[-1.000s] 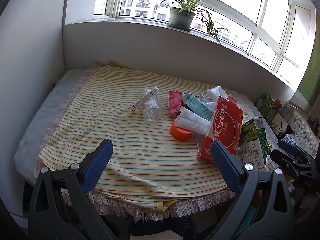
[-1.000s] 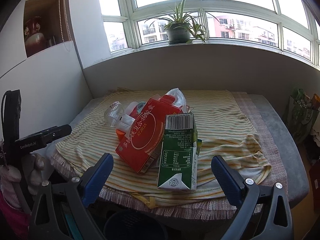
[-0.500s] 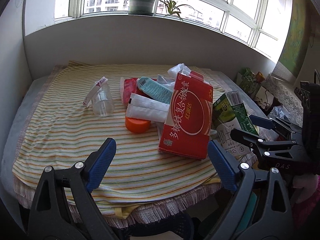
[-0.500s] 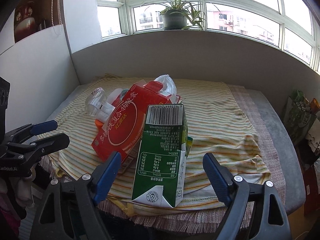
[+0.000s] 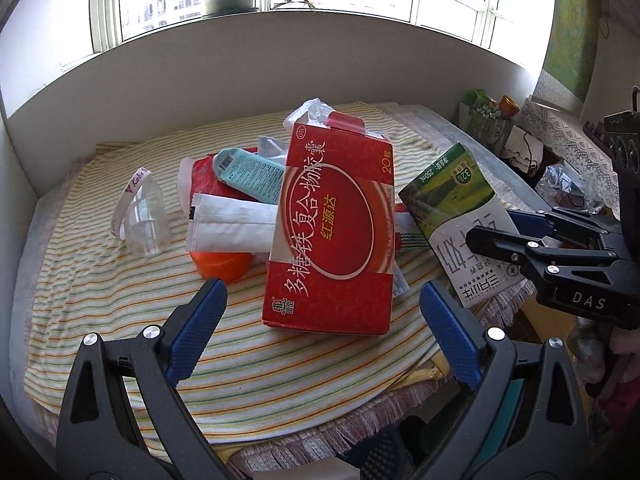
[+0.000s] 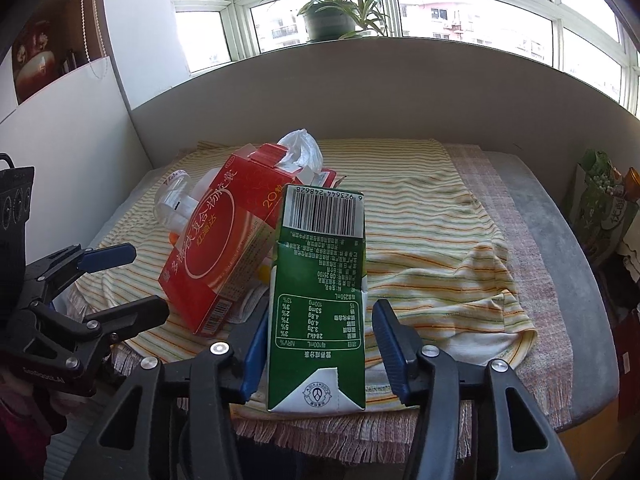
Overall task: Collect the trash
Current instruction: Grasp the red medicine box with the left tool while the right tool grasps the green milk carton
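Trash lies heaped on a striped cloth (image 5: 120, 300) that covers a low table under a window, where a potted plant (image 6: 332, 16) stands on the sill. In the right wrist view the right gripper (image 6: 318, 350) has a green milk carton (image 6: 320, 300) between its blue pads; the jaws are closing, the left pad sits right at the carton's side and a small gap shows at the right pad, so the carton is not yet pinched. This carton lies at the near edge of the cloth, leaning beside a red medicine box (image 5: 332, 232). The left gripper (image 5: 320, 332) hovers with its jaws spread wide and nothing between them, aimed at the red box. Behind that box lie a white sachet (image 5: 232, 228), a teal tube (image 5: 252, 174), an orange cap (image 5: 220, 266), a clear plastic cup (image 5: 146, 220) on its side and a crumpled plastic bag (image 5: 308, 112).
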